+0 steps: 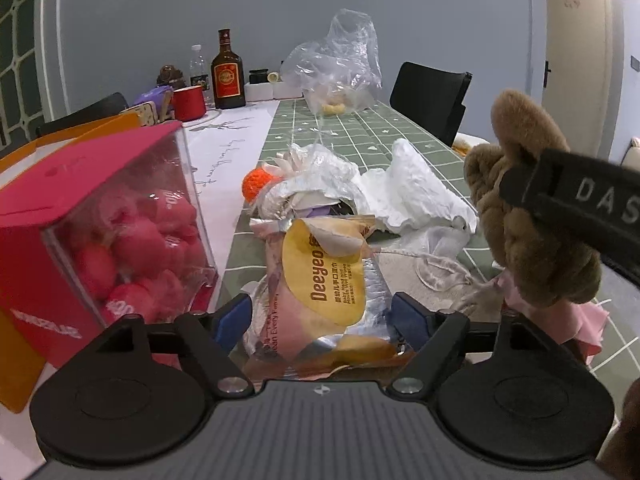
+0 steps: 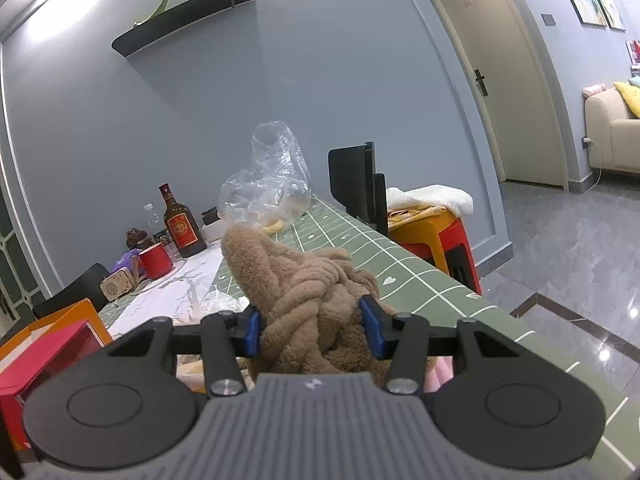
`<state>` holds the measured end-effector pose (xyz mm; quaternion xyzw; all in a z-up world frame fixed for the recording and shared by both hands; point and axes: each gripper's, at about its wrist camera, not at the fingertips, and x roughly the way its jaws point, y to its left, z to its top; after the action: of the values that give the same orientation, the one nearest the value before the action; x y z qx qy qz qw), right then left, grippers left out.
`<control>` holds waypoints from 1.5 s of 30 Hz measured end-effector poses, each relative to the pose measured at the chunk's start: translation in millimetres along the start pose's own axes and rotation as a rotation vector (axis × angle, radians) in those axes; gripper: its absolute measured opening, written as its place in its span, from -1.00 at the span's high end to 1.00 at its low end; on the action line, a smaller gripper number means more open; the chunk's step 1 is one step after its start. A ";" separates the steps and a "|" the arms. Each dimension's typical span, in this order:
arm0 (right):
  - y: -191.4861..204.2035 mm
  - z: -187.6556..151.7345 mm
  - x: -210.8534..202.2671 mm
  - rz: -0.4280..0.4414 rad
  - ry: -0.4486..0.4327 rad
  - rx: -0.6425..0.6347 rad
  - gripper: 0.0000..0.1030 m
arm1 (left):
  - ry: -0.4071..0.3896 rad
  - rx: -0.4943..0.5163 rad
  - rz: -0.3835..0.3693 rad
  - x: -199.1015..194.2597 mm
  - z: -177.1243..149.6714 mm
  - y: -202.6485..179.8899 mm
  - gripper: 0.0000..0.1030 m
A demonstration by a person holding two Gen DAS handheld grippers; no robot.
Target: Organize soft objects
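Note:
My right gripper [image 2: 313,330] is shut on a brown knotted plush toy [image 2: 304,288] and holds it above the green checked table [image 2: 420,280]. The toy also shows in the left wrist view [image 1: 528,208], lifted at the right with a black finger [image 1: 568,196] across it. My left gripper [image 1: 322,320] stands with its blue pads on either side of a yellow and pink wet-wipes pack [image 1: 320,276] on the table. Behind the pack lie a crumpled silver wrapper [image 1: 304,188], an orange knitted ball [image 1: 256,184] and white cloth [image 1: 416,188].
A pink box of red plush pieces [image 1: 120,228] stands at the left, with an orange box [image 1: 16,364] behind it. A clear plastic bag [image 1: 340,68], a brown bottle [image 1: 228,72] and a red mug [image 1: 190,103] stand further back. A black chair [image 1: 432,96] is at the table's right edge.

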<state>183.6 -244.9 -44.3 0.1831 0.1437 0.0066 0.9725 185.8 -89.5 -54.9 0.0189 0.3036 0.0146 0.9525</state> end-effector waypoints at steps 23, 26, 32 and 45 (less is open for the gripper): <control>-0.6 -0.7 5.6 -0.022 0.032 0.008 0.06 | 0.031 -0.084 -0.046 -8.1 -7.1 18.5 -0.34; -3.1 -0.3 5.6 -0.023 0.028 0.019 0.06 | 0.032 -0.084 -0.099 -14.8 -7.2 25.7 -0.34; -4.5 -3.0 6.8 -0.020 0.040 0.024 0.05 | -0.066 -0.111 -0.184 -36.1 -9.6 34.4 -0.27; -20.7 1.3 12.3 0.035 0.060 0.151 0.05 | -0.340 -0.101 -0.359 -68.0 -13.5 33.0 -0.24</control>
<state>194.9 -263.9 -53.9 0.2582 0.1698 0.0181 0.9509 122.0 -58.9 -25.1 -0.0809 0.1363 -0.1429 0.9770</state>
